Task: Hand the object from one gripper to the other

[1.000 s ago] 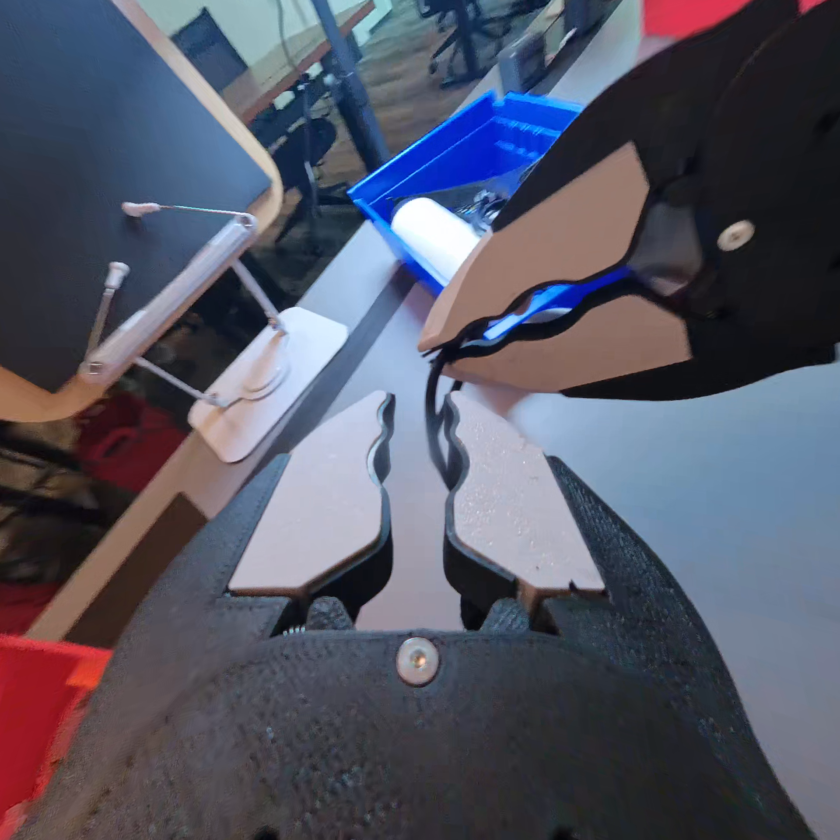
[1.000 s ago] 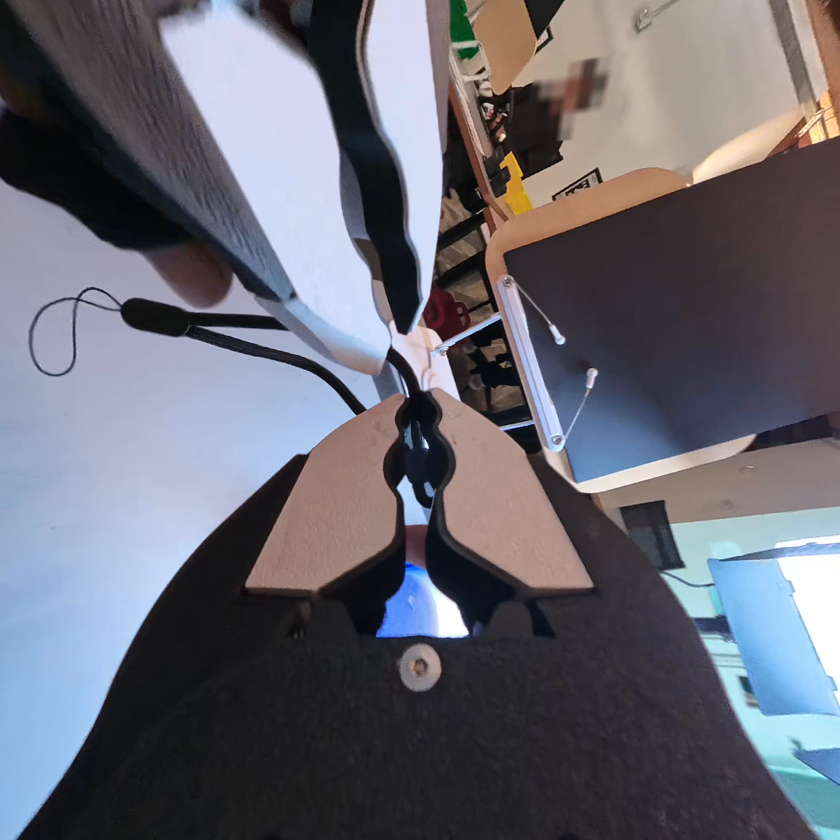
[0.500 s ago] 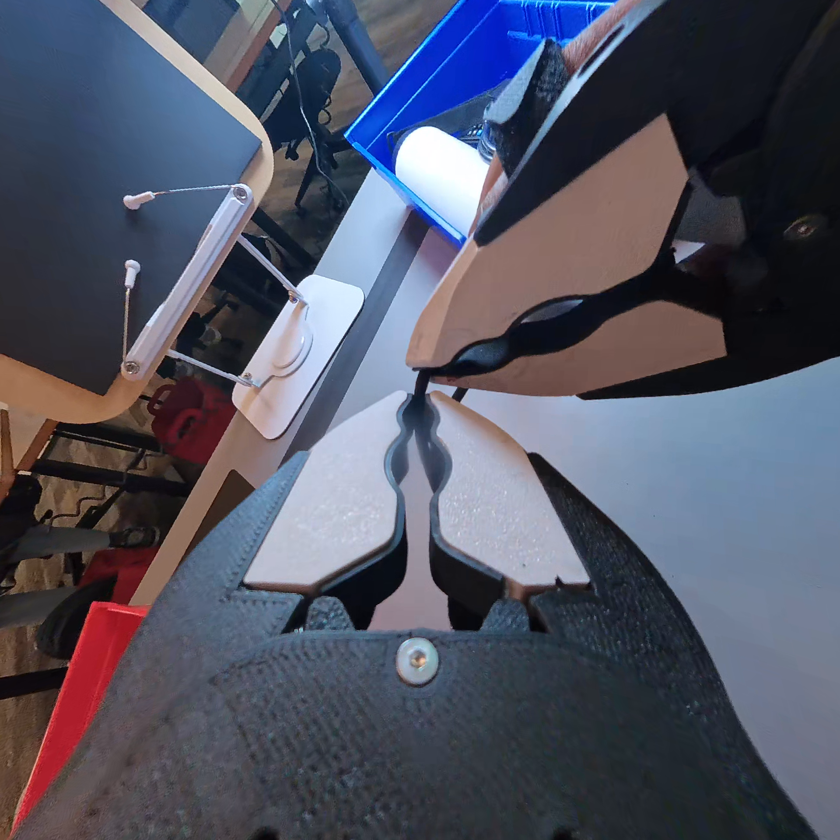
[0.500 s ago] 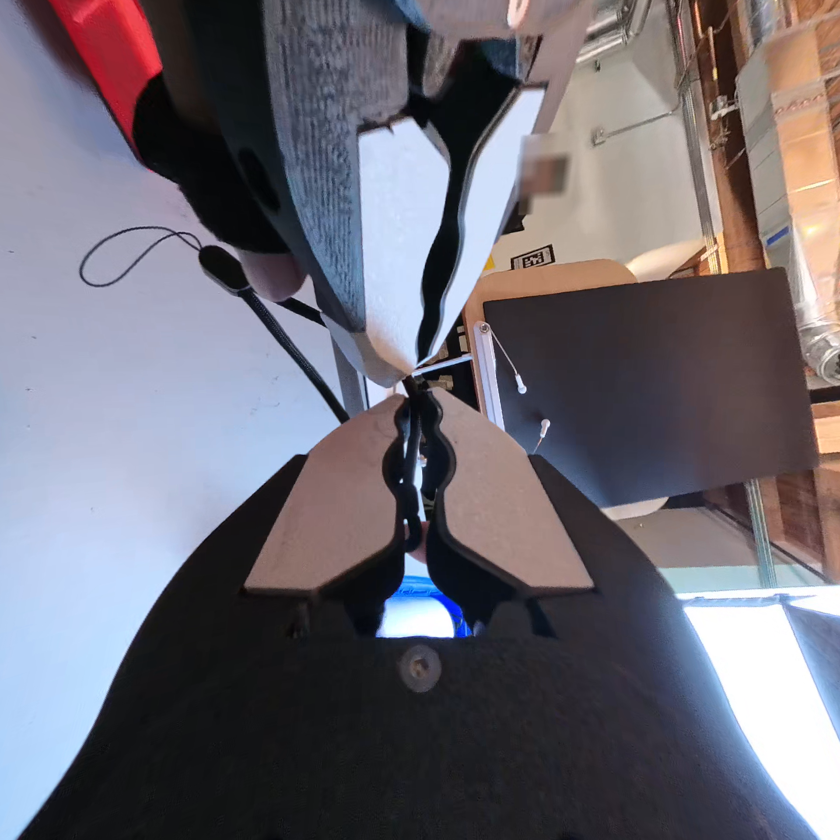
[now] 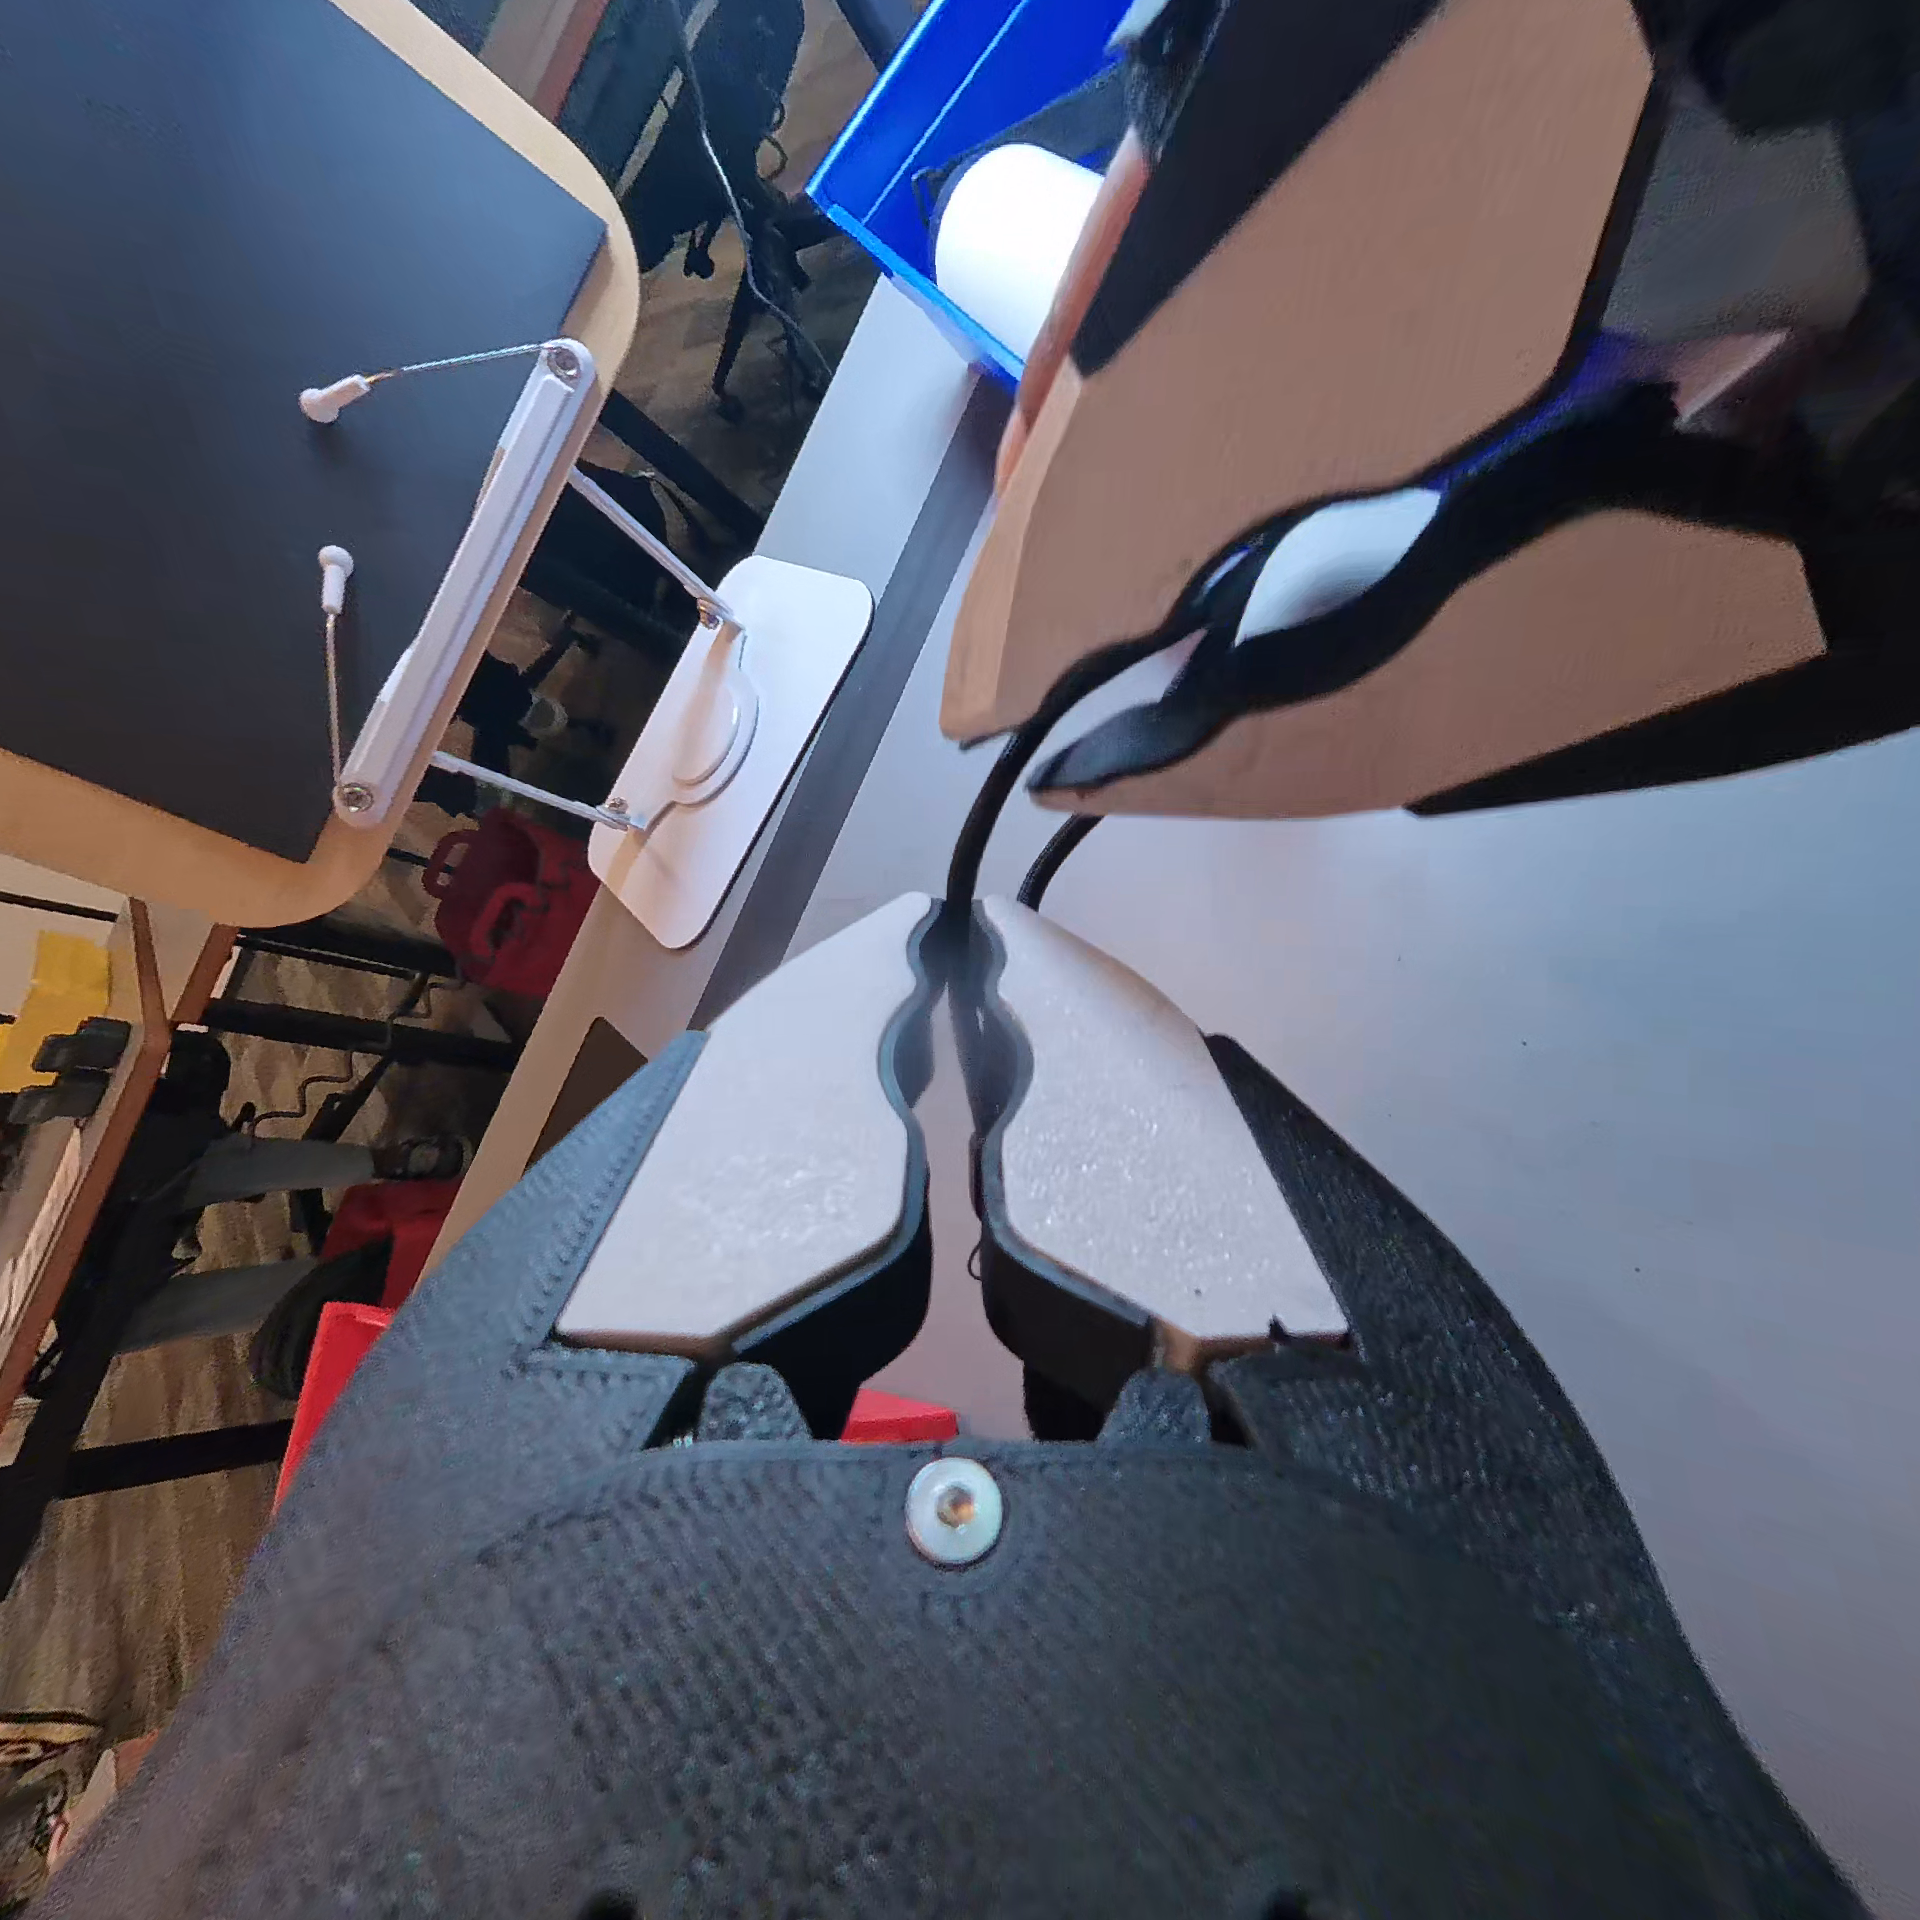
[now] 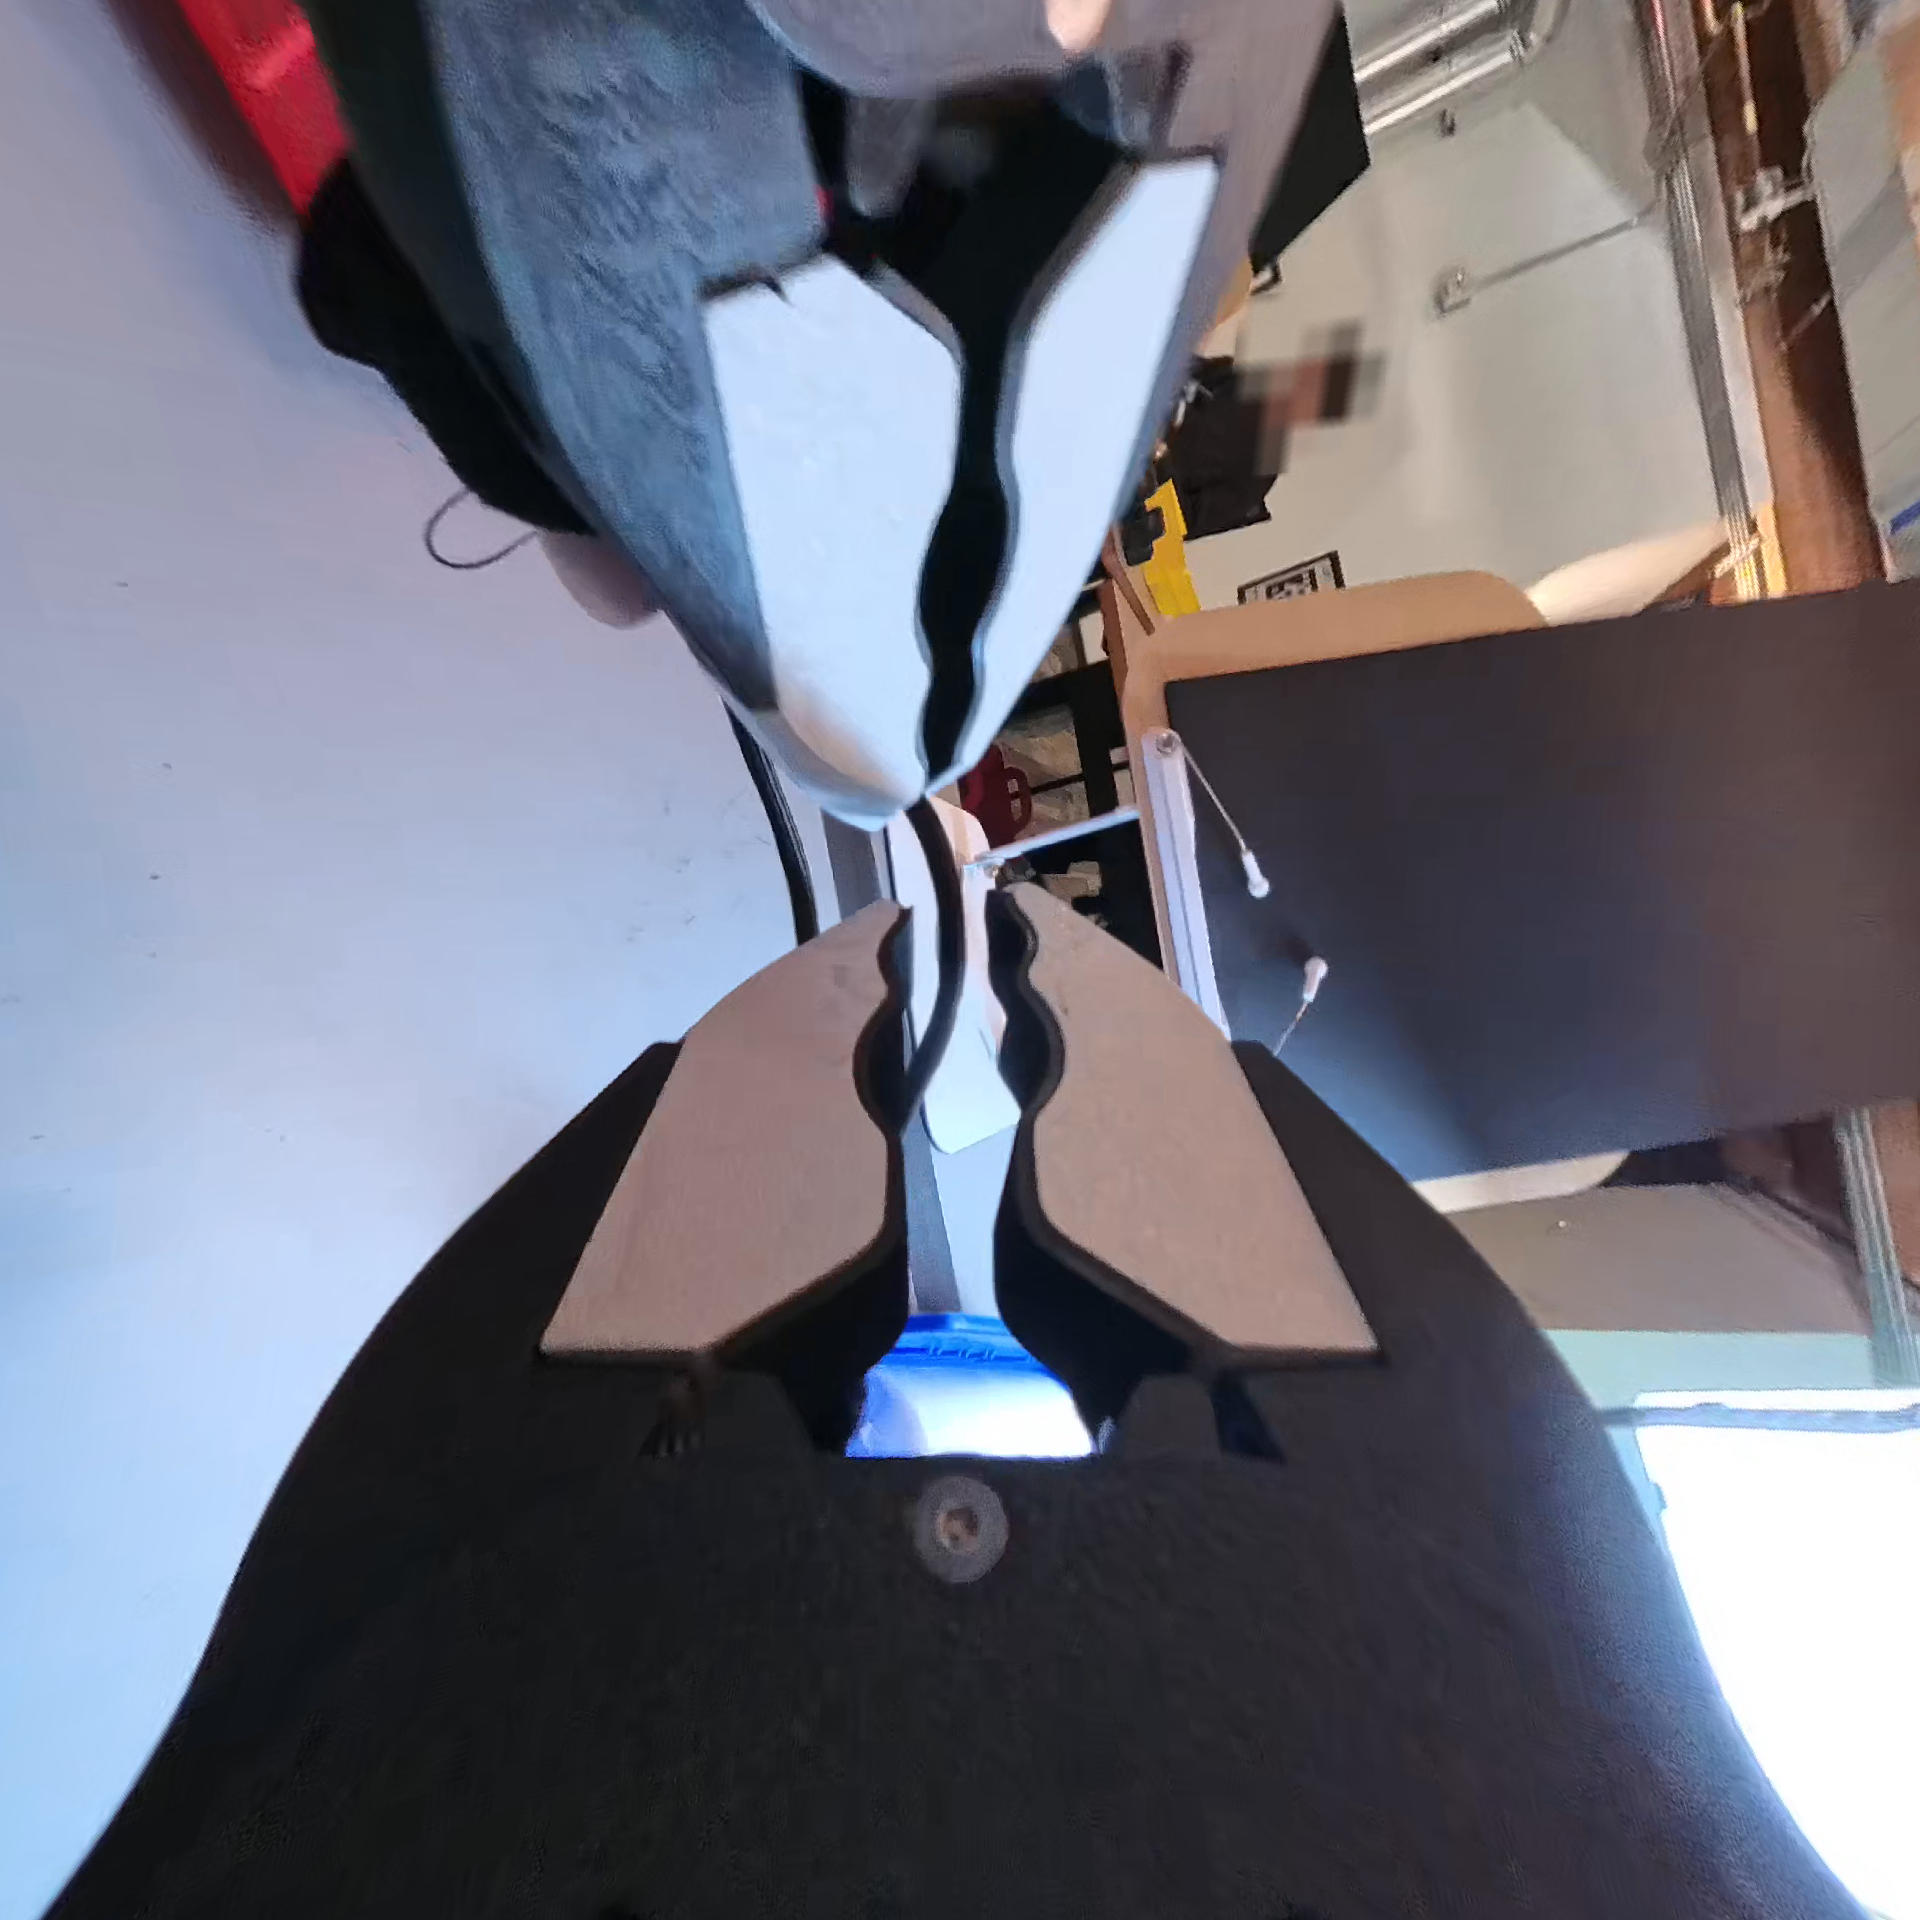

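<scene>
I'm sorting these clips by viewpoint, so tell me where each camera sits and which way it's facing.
Left wrist view: sits on the left gripper, looking along its jaws, shut on the black cord, over the grey table toward the blue bin; the right gripper enters top right.
Right wrist view: sits on the right gripper, jaws open around the cord, facing the left gripper head-on; a fingertip shows behind it.
Shared: both grippers, cord, table, black board.
</scene>
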Available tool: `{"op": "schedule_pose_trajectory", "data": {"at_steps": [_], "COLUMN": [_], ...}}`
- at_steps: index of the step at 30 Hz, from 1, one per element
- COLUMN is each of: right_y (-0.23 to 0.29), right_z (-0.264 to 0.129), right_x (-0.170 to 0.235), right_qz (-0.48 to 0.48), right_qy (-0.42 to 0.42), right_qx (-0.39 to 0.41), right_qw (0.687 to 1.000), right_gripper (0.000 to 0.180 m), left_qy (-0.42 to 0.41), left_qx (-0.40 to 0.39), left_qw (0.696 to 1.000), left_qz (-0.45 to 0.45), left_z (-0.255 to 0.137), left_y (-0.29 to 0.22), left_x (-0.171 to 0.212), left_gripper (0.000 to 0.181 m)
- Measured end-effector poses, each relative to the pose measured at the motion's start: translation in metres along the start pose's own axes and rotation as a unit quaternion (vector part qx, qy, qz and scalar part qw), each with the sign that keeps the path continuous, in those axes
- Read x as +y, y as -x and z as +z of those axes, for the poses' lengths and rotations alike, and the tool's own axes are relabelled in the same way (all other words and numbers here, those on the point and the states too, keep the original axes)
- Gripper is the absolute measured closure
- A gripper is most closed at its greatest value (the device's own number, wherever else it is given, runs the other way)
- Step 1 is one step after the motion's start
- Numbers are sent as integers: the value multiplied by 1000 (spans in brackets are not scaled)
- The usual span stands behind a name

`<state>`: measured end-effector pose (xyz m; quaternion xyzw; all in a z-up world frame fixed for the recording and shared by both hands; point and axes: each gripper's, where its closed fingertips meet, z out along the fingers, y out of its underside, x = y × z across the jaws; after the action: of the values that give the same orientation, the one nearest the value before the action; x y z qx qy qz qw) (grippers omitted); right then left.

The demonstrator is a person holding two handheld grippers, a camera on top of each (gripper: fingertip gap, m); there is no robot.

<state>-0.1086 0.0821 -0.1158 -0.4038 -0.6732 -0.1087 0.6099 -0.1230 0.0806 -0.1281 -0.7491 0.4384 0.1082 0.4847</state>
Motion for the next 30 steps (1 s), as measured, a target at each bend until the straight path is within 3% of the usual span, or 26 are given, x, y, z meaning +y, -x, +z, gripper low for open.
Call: {"op": "schedule_pose_trajectory", "data": {"at_steps": [1,7,9,11,14,21,27,30], "right_y": [3,3,-3,-6,-7,7,7,2], "right_z": [1,3,2,1,0,4,4,3], "right_x": [-2,0,4,7,10,4,1,4], "right_qz": [-10,-16,-2,9,19,-1,-5,6], "right_qy": [-1,2,7,6,7,3,-3,3], "right_qx": [1,10,13,13,10,-12,-3,1], "right_qw": [1000,1000,1000,1000,1000,1000,1000,1000], "right_gripper": [166,173,175,176,176,165,176,176], "left_qy": [4,-3,7,12,5,8,-1,0], "left_qx": [5,13,10,11,-5,5,13,5], "left_qw": [1000,1000,1000,1000,1000,999,999,999], "left_qz": [2,4,4,9,16,37,38,37], "left_z": [1,0,0,3,4,3,2,2], "left_y": [-2,-5,-2,-2,2,-5,-8,-3], "left_x": [0,-1,3,7,7,4,1,3], "left_gripper": [177,176,162,159,177,177,177,160]}}
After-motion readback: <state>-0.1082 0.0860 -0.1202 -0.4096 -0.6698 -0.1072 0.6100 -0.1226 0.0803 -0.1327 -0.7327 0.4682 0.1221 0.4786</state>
